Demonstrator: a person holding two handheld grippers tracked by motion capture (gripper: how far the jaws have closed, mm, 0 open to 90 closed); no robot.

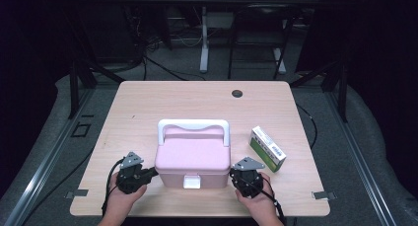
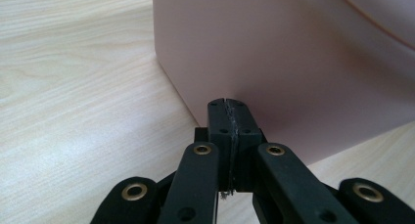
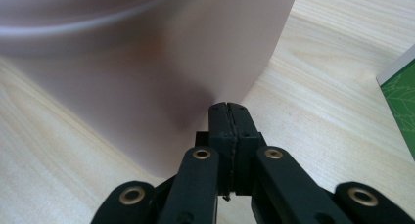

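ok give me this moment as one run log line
left gripper: shut, at pink box left side | right gripper: shut, at box right side | latch: closed | green carton: right of box

You can read no text anywhere here. The green and white carton (image 1: 267,148) on the surface (image 1: 148,102) carries print along its white side in the high view, but it is too small and blurred for you to make out a single word. In the right gripper view its green face shows you a leaf pattern, not lettering. The pink box (image 1: 193,154) bears no label you can see.
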